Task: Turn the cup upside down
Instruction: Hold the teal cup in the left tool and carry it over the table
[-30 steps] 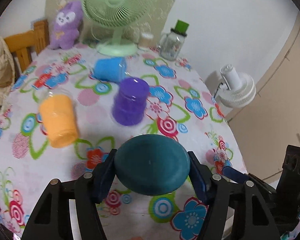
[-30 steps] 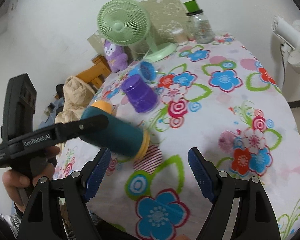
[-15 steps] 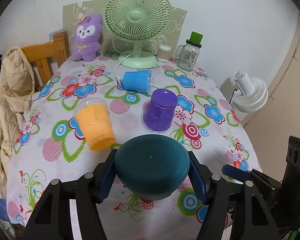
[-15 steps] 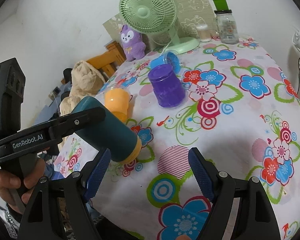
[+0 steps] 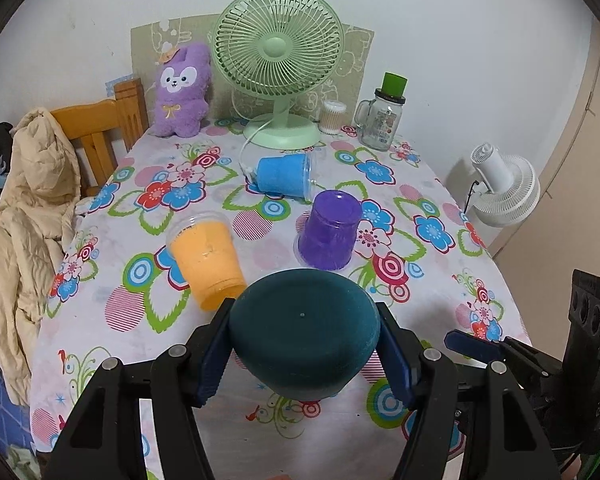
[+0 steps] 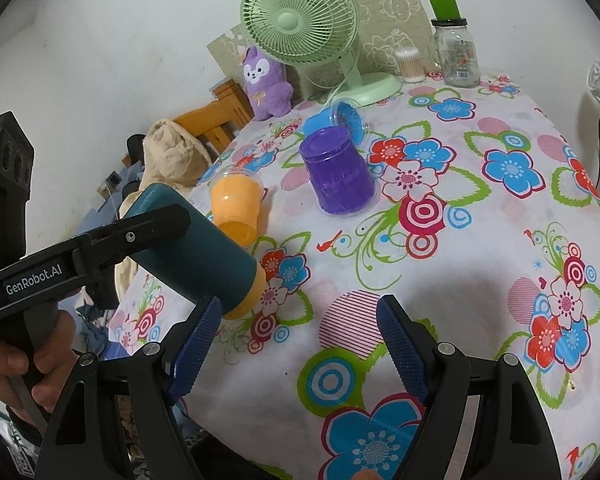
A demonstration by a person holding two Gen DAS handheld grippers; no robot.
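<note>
My left gripper (image 5: 304, 350) is shut on a dark teal cup (image 5: 304, 338), its base facing the camera. In the right wrist view the teal cup (image 6: 204, 248) is held tilted above the table's near left edge, its orange rim (image 6: 250, 292) pointing down and right. My right gripper (image 6: 300, 344) is open and empty, just right of that rim. An orange cup (image 5: 206, 258) and a blue cup (image 5: 286, 176) lie on their sides. A purple cup (image 5: 332, 236) stands upside down.
The floral tablecloth (image 5: 432, 228) covers the table. At the back stand a green fan (image 5: 278, 68), a purple plush toy (image 5: 182, 90), a glass jar (image 5: 380, 120) and a small swab container (image 5: 332, 116). A wooden chair with a beige jacket (image 5: 32, 216) is left; a white fan (image 5: 504, 188) is right.
The left gripper with the teal cup has pulled back and risen, so more of the table shows. The cup's rim has come closer to the right gripper's left finger.
</note>
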